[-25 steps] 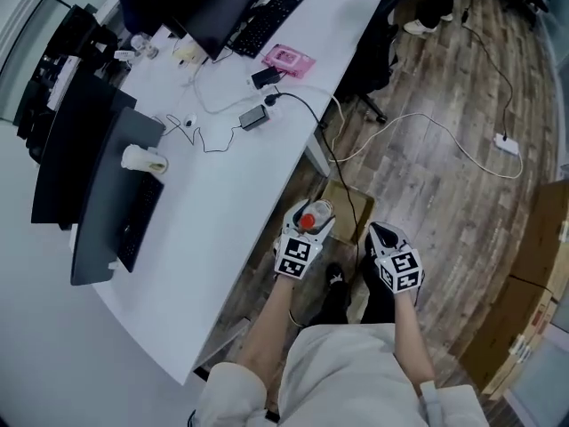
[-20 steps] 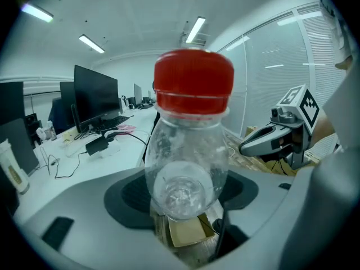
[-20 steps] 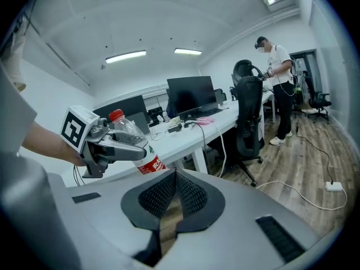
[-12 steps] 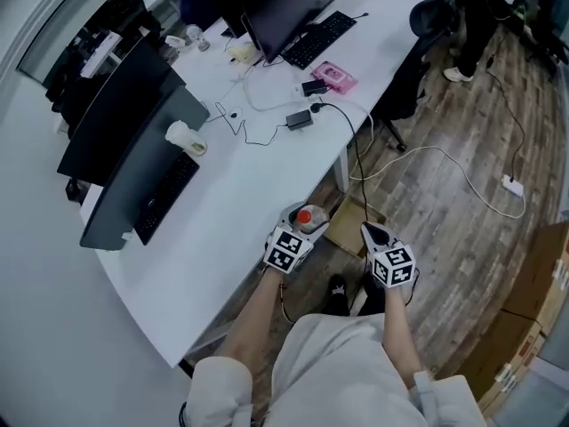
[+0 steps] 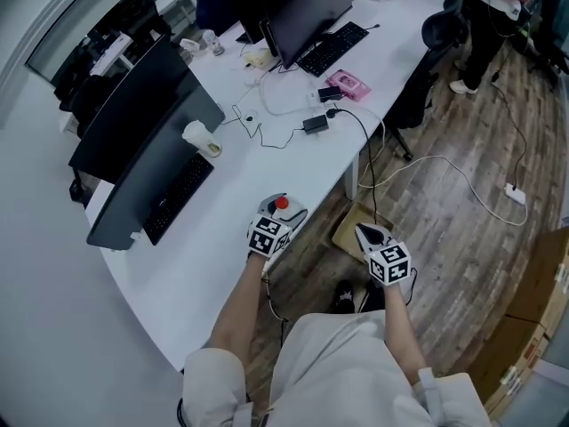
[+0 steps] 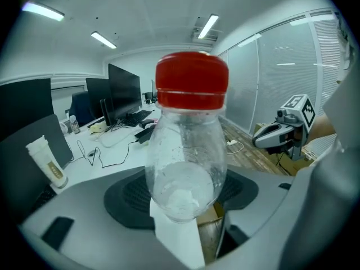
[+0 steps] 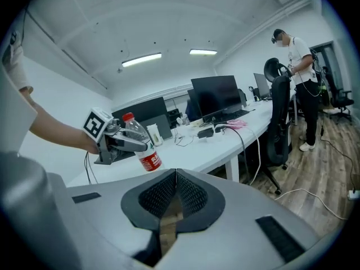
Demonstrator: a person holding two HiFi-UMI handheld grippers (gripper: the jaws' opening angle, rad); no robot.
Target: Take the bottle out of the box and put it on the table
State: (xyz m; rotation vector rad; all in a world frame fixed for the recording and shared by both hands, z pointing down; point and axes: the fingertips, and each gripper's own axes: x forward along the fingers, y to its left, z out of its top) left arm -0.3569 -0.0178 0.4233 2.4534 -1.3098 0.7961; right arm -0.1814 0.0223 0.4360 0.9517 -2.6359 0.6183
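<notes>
A clear plastic bottle (image 6: 188, 151) with a red cap (image 5: 281, 204) and a red label (image 7: 149, 160) is clamped in my left gripper (image 5: 274, 227), which is shut on it. The bottle hangs above the front edge of the white table (image 5: 240, 176). The open cardboard box (image 5: 355, 228) sits on the wooden floor below, to the right of the bottle. My right gripper (image 5: 377, 243) hovers over the box's near right side, its jaws shut with nothing in them. From the right gripper view, the bottle stands upright in the left gripper (image 7: 121, 141).
On the table are monitors (image 5: 147, 123), keyboards (image 5: 178, 197), a pink pack (image 5: 348, 84), a power adapter (image 5: 315, 124) with cables, and a white cup (image 5: 201, 139). An office chair (image 5: 428, 69) stands by the table. A person (image 5: 493, 12) stands at the far right. Cables cross the floor.
My left gripper has carried the bottle up and to the left, from over the box to the table's edge. The right gripper has stayed near the box.
</notes>
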